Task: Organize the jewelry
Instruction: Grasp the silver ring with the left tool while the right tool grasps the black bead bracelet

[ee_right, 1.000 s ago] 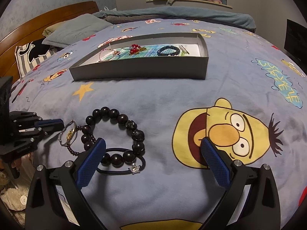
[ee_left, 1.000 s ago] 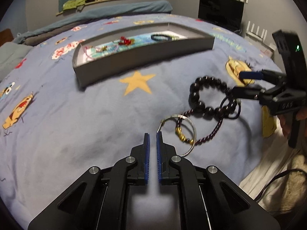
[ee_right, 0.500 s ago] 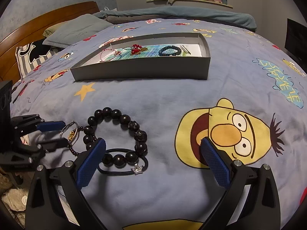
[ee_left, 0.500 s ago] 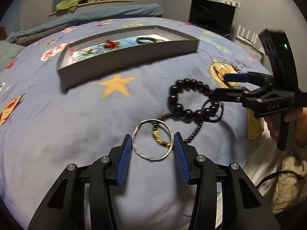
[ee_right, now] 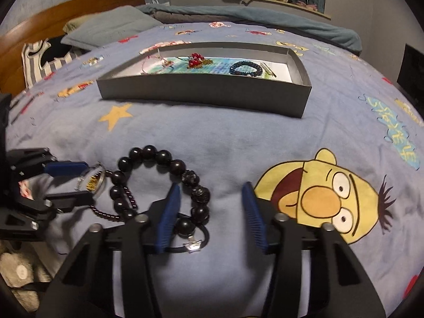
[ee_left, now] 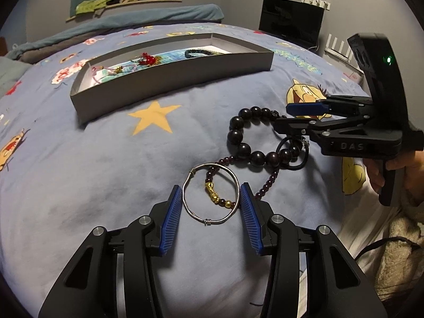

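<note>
Left gripper [ee_left: 211, 206] went from nearly shut a second ago to part open, and it now straddles the silver bangle [ee_left: 211, 194] on the near bedspread [ee_left: 79, 164]; pads sit just outside the ring on either side, whether they touch it is hard to tell, so no grip yet. Right gripper [ee_right: 211, 212] was spread wide a second ago and its jaws are closing now; between them only bare cover shows, its left pad just beside the big black bead bracelet [ee_right: 159, 185] and the black hair tie [ee_right: 194, 241] with a silver charm. A thin dark-red bead strand [ee_left: 267, 182] with a gold charm runs under the bangle and the bracelet, so the pieces overlap. Judgement: both tools are setting up picks, nothing lifted. Both grippers pitch steeply down at the bed, left one low over the bangle; the hand [ee_left: 397, 169] on the right gripper's handle shows at right. Far back, the grey box [ee_right: 204, 92] holds a blue bracelet [ee_right: 246, 68], red beads and small chains; it is well apart from the loose pieces.
</note>
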A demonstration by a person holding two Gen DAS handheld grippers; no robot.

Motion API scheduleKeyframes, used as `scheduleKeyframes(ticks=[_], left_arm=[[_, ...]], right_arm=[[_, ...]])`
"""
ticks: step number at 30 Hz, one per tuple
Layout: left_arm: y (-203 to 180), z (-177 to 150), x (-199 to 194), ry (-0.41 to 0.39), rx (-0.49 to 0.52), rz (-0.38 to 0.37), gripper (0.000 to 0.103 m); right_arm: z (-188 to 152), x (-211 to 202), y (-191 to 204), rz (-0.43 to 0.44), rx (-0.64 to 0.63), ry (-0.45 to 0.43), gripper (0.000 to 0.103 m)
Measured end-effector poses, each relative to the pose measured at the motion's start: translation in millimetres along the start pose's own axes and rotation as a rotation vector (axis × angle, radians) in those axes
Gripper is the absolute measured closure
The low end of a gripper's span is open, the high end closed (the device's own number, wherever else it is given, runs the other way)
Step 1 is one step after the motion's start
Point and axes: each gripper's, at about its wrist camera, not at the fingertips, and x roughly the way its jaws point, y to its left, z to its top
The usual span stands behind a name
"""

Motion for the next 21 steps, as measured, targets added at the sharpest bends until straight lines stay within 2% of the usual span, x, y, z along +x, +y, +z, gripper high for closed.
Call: scheduleKeyframes(ticks=[4,11,12,21], left_arm=[[2.6,2.7,-4.4,-0.011,-0.007,0.003,0.057],[8.3,8.0,-13.0,-0.03,-0.009,0.026,0.057],[9.1,8.0,-13.5,-0.03,-0.009,0.029,0.057],[15.9,22.2,-31.8,-0.071,0.016,0.066,0.057]], right_arm=[[-0.4,-1.9,3.2,-0.004,-0.032,0.006,0.075],[-0.2,1.6,5.6,0.026,-0.035,0.028,0.077],[0.0,1.3,5.4,0.025,-0.034,0.027,0.088],[15.1,-23.0,-3.5,0.063,0.011,-0.053,0.088]])
